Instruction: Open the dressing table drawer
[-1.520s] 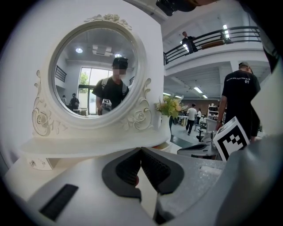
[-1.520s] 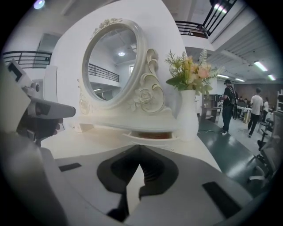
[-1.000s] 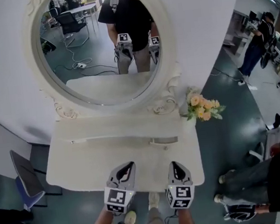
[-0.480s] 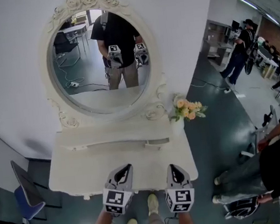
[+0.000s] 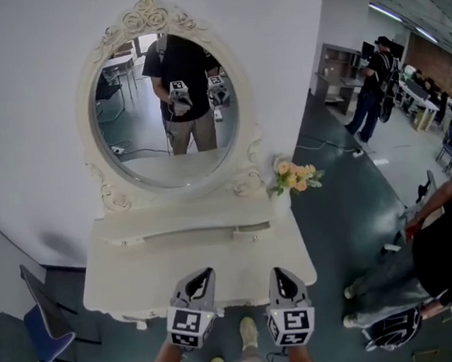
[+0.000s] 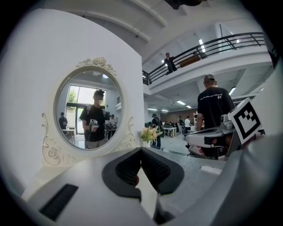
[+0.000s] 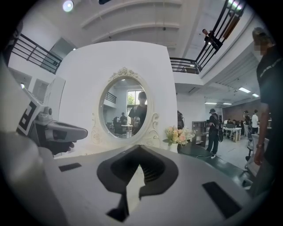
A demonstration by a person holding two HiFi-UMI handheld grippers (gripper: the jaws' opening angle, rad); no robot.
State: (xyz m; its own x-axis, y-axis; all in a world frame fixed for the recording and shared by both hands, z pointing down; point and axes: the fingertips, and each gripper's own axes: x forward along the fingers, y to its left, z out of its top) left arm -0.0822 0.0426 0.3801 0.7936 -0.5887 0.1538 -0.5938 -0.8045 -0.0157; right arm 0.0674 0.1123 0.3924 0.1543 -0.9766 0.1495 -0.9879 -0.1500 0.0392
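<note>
Two grippers, approach step | left gripper: jaws together, empty | dressing table: just ahead, drawer front not made out | right gripper: jaws together, empty | next: part jaws, find handle.

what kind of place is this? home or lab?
Likely an open office or lab hall, not a home: a dressing table stands at a bare white wall, a balcony railing runs overhead, and people stand by desks at far right.
</note>
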